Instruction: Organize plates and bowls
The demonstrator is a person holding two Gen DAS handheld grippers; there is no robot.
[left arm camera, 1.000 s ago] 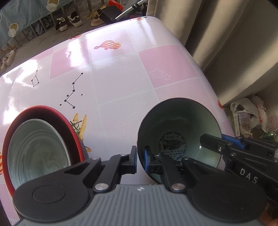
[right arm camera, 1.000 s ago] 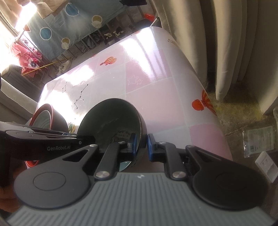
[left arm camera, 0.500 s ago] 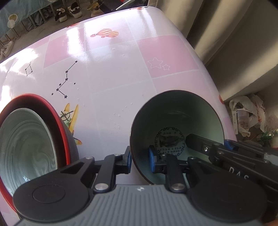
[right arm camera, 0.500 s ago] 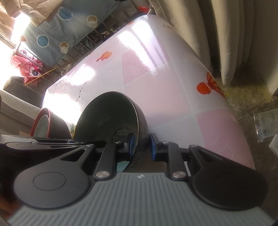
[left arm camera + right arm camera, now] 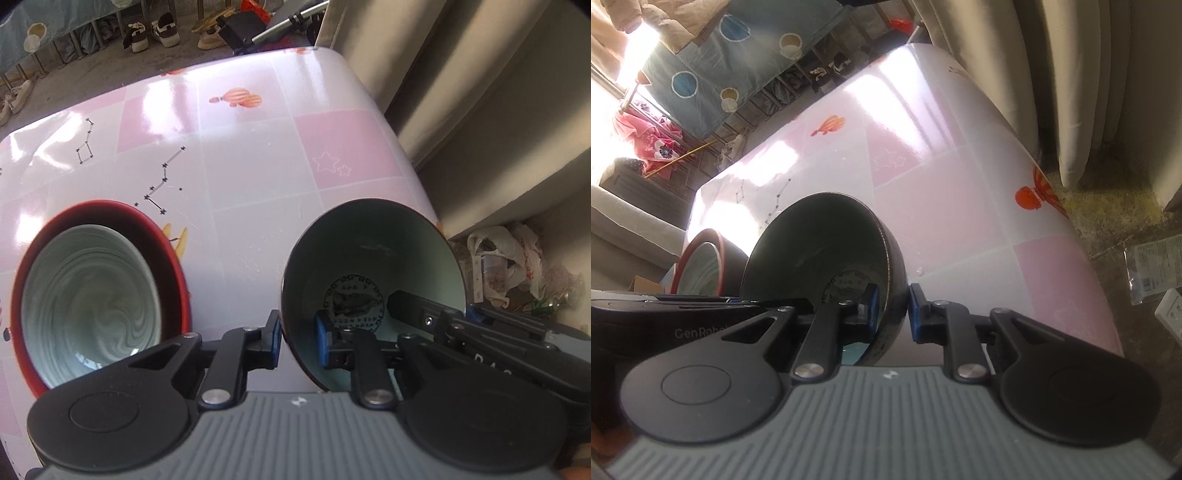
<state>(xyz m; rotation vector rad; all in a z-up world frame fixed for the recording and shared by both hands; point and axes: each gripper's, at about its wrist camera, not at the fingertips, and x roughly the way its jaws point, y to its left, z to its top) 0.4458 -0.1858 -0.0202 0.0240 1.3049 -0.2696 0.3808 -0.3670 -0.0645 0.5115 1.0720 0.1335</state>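
Three bowls show. One dark bowl [image 5: 373, 258] with a pale green inside sits at 4 o'clock in the left wrist view, tilted with its mouth toward the camera. The left gripper [image 5: 297, 341] has its fingers [image 5: 271, 341] astride the bowl's near rim, a small gap showing on each side. The right gripper [image 5: 891, 314] straddles the opposite rim, one finger inside and one outside, close to the wall; whether they press it I cannot tell. At 8 o'clock, a swirl-patterned bowl [image 5: 88, 295] nests in a red-rimmed bowl [image 5: 173, 251]. All are over the pink checked surface [image 5: 240, 166].
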